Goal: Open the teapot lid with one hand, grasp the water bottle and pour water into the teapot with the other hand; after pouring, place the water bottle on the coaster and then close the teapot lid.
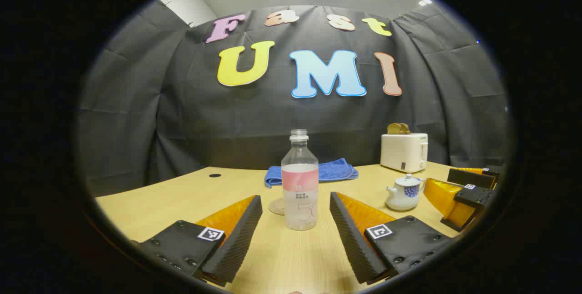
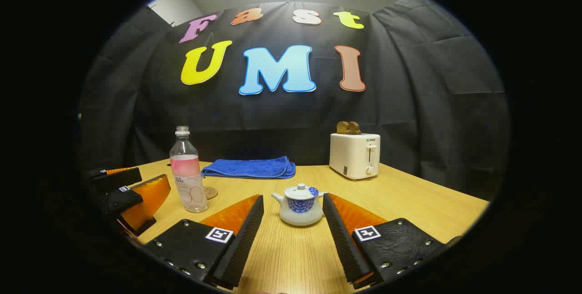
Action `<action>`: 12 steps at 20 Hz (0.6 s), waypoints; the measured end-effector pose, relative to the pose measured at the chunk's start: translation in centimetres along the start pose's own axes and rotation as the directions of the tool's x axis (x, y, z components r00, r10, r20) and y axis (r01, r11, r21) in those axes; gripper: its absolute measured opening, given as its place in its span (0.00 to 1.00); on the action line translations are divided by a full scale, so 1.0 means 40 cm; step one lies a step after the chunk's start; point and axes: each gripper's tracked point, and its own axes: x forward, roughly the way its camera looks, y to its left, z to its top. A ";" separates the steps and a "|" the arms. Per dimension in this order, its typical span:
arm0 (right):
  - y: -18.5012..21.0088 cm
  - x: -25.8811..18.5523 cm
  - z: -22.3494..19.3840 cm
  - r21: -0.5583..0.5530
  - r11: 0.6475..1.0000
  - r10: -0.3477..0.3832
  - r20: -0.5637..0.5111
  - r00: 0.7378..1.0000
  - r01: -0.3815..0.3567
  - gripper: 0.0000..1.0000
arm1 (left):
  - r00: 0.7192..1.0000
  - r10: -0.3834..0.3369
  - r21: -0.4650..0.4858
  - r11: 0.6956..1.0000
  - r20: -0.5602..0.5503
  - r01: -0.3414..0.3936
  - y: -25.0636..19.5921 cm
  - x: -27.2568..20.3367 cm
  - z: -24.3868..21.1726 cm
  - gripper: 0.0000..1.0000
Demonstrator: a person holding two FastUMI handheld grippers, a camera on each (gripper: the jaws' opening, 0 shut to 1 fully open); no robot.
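Observation:
A clear water bottle (image 1: 300, 185) with a pink label and no cap stands upright on the wooden table, straight ahead of my left gripper (image 1: 295, 207), which is open with the bottle just beyond its fingertips. A round coaster (image 1: 276, 206) lies behind the bottle to its left. The small white teapot (image 2: 300, 205) with a blue pattern has its lid on and sits just past the tips of my right gripper (image 2: 293, 210), also open. From the left gripper view the teapot (image 1: 404, 192) is to the right, beside the right gripper (image 1: 459, 194). In the right gripper view, the bottle (image 2: 188, 173), coaster (image 2: 210, 192) and left gripper (image 2: 136, 194) are at left.
A folded blue towel (image 2: 250, 167) lies at the back of the table (image 2: 409, 203). A white toaster (image 2: 354, 155) holding two slices of bread stands at the back right. A small dark hole (image 1: 214, 175) marks the tabletop at far left.

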 end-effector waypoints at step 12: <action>-0.003 0.012 -0.002 0.008 1.000 -0.002 -0.007 1.000 0.002 0.82 | 1.000 -0.011 0.000 1.000 -0.001 0.011 -0.005 -0.004 -0.002 1.00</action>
